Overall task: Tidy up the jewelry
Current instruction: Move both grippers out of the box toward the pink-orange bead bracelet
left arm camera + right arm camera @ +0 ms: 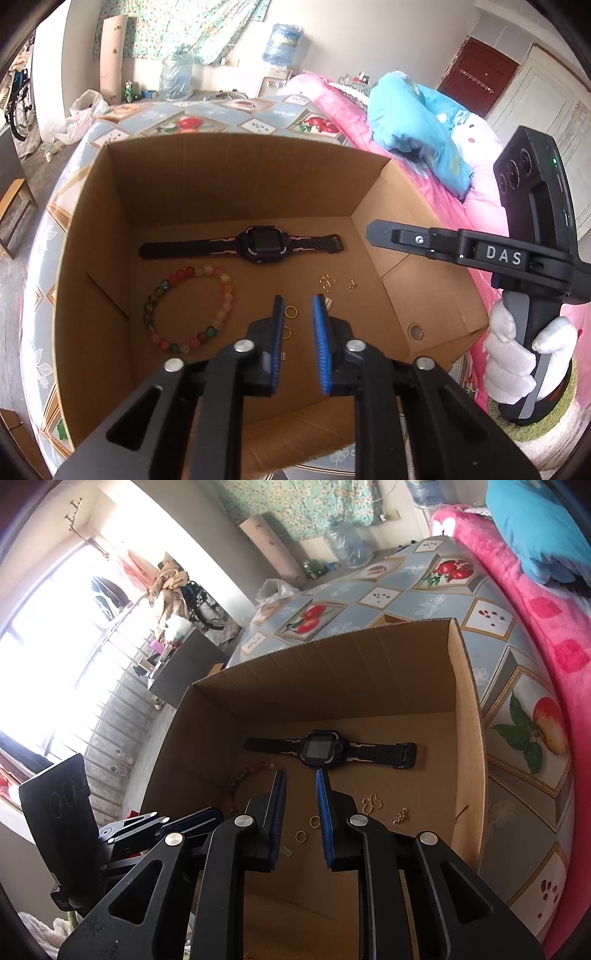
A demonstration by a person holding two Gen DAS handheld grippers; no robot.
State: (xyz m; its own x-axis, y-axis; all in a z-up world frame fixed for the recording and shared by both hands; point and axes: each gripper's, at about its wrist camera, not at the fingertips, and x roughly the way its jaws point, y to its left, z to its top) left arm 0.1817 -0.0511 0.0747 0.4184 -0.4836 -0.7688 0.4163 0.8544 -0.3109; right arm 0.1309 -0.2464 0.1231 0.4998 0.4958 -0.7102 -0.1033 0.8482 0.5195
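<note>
Two handheld grippers hang over an open cardboard box (92, 229) set on a fruit-patterned bench (207, 118), the jewelry laid out on the box floor. The left gripper (298, 314), low centre in the left wrist view, has its jaws spread and empty above two gold rings (291, 312); the right gripper (301, 794) likewise shows spread, empty jaws in its own view, its side profile at the right of the left view giving no clear look at them. A black watch (258, 244) lies flat across the middle of the frame, a bead bracelet (188, 310) at lower left, a gold clasp (327, 281) and a small gold charm (351, 284) to the right of centre, and a tiny silver piece (328, 303) just beside the right blue pad. The risk likely lies in the small pieces: thin rings flat on cardboard may slip from the pads or skid away as the jaws close, and the near ring sits partly hidden behind the left pad. The box walls could catch a gripper coming in at an angle, and both tools working the same crowded patch might knock neighbours out of place or bump each other.
</note>
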